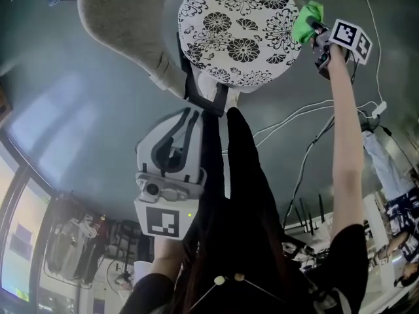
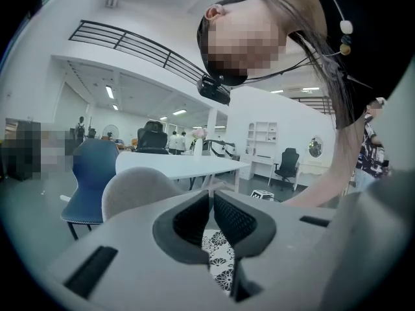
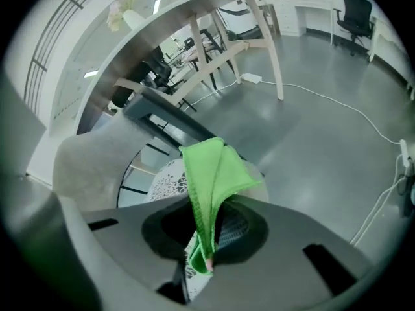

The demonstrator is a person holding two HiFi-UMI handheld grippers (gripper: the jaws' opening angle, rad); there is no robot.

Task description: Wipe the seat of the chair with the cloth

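Note:
The chair's round seat (image 1: 239,28) has a white cushion with black flower prints, and its grey backrest (image 1: 121,25) curves off to the upper left. My right gripper (image 1: 315,31) is at the seat's right edge, shut on a bright green cloth (image 1: 306,19) that rests against the rim. In the right gripper view the green cloth (image 3: 214,186) stands folded between the jaws with the seat (image 3: 170,181) beyond. My left gripper (image 1: 186,120) hangs below the seat, shut with nothing in it; the patterned seat (image 2: 220,264) shows under its jaws.
White and black cables (image 1: 308,120) trail over the grey floor right of the chair. A wooden-legged table (image 3: 214,37) stands behind the chair, a blue chair (image 2: 91,180) beside the white table (image 2: 181,164), and office chairs and people farther off.

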